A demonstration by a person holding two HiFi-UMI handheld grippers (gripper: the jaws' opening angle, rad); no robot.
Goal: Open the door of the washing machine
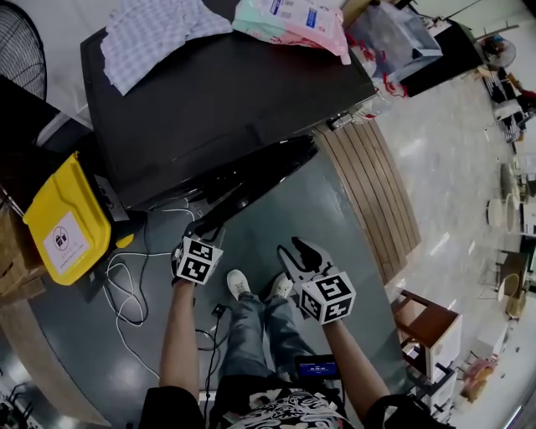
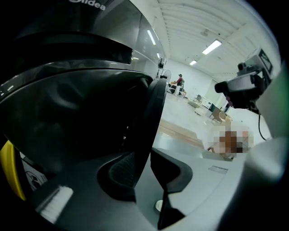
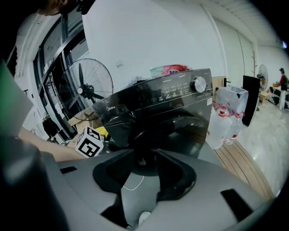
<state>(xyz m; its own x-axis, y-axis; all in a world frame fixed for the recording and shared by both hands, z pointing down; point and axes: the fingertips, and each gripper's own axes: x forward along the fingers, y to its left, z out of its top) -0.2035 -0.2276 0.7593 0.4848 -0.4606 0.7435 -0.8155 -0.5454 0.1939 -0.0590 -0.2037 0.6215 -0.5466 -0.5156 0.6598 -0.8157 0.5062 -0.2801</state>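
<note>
The black front-loading washing machine (image 1: 209, 92) stands ahead of me. Its round dark door (image 1: 251, 180) hangs a little ajar, hinged on the right. My left gripper (image 1: 199, 232) is at the door's free left edge. In the left gripper view that door edge (image 2: 151, 113) runs down between the two fingers (image 2: 119, 173) and both seem to touch it. My right gripper (image 1: 295, 250) hovers apart from the door, over the floor. Its jaws are open with nothing between them (image 3: 144, 169). Beyond them show the door (image 3: 180, 131) and the left gripper's marker cube (image 3: 91, 140).
A checked cloth (image 1: 155, 29) and a pink-green package (image 1: 293, 18) lie on the machine's top. A yellow bin (image 1: 67, 222) and white cable (image 1: 126, 293) are at the left, a wooden platform (image 1: 373, 193) and a stool (image 1: 427, 323) at the right. A fan (image 3: 86, 85) stands behind.
</note>
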